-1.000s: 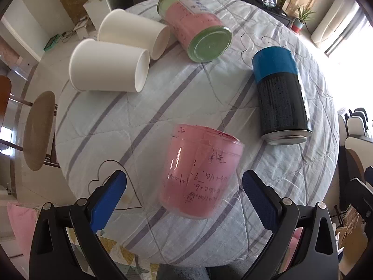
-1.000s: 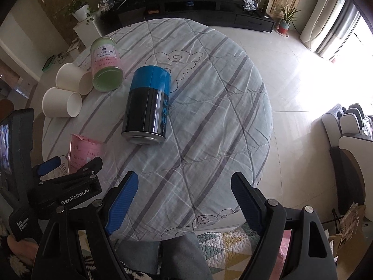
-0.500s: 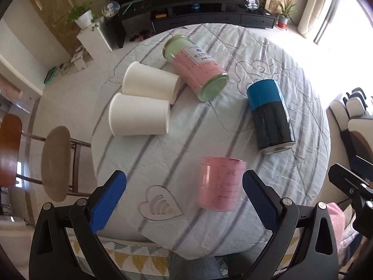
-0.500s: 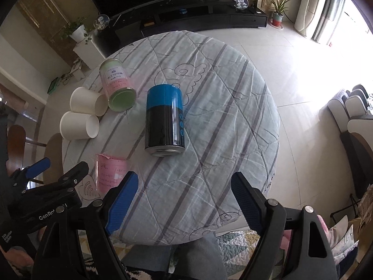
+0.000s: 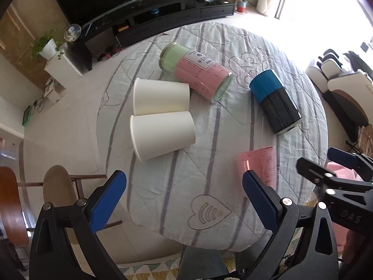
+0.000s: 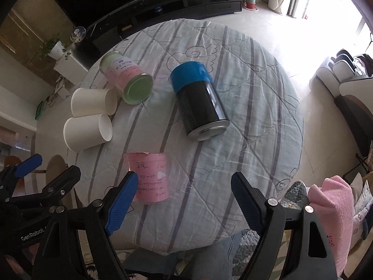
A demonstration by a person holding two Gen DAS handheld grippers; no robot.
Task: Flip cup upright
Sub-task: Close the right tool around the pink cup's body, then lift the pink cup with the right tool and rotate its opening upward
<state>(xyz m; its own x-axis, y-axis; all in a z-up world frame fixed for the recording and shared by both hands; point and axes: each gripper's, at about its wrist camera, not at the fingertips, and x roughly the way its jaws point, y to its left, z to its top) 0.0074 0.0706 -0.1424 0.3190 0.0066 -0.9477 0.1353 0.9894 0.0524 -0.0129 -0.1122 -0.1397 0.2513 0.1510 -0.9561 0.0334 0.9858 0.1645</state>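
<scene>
A pink plastic cup with handwriting stands upright near the table's front edge; it also shows in the left wrist view, partly behind the right fingertip. Two white paper cups lie on their sides at the left. A pink-and-green jar and a blue-and-black can also lie on their sides. My left gripper is open and empty, above the table's front left. My right gripper is open and empty, just right of the pink cup.
The round table has a striped grey quilted cloth. A wooden stool stands at the left. A TV stand is at the back. A pink towel lies at the lower right, off the table.
My left gripper has drawn back and up from the pink cup, which stays standing on the table. The left view has swung leftward. My right gripper has shifted slightly toward the pink cup.
</scene>
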